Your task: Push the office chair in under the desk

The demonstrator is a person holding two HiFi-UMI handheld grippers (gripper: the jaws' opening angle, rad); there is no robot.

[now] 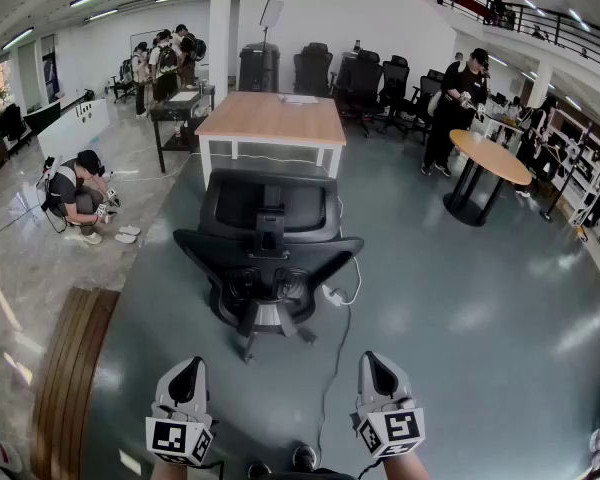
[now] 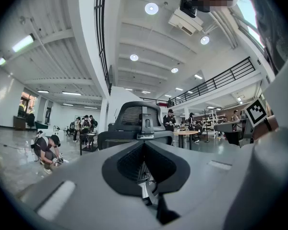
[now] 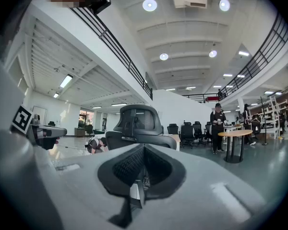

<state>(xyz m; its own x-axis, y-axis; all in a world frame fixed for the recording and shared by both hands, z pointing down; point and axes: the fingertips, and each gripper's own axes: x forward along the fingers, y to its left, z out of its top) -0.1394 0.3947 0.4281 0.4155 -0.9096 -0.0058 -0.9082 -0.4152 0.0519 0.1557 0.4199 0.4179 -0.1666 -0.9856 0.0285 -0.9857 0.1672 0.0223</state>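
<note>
A black office chair (image 1: pixel 268 258) stands on the grey floor with its back towards me, a little short of the wooden-topped white desk (image 1: pixel 268 118) behind it. My left gripper (image 1: pixel 191 366) and right gripper (image 1: pixel 373 362) are side by side at the bottom of the head view, well short of the chair and touching nothing. Both are shut and empty. The left gripper view shows its jaws together (image 2: pixel 144 147) with the chair (image 2: pixel 138 121) straight ahead. In the right gripper view the closed jaws (image 3: pixel 143 150) also point level at the chair (image 3: pixel 137 123).
A white cable (image 1: pixel 346 293) runs over the floor past the chair's base. A round wooden table (image 1: pixel 490 156) and a standing person (image 1: pixel 450 108) are at the right. A person crouches (image 1: pixel 75 193) at the left. Several black chairs (image 1: pixel 365 78) line the back wall.
</note>
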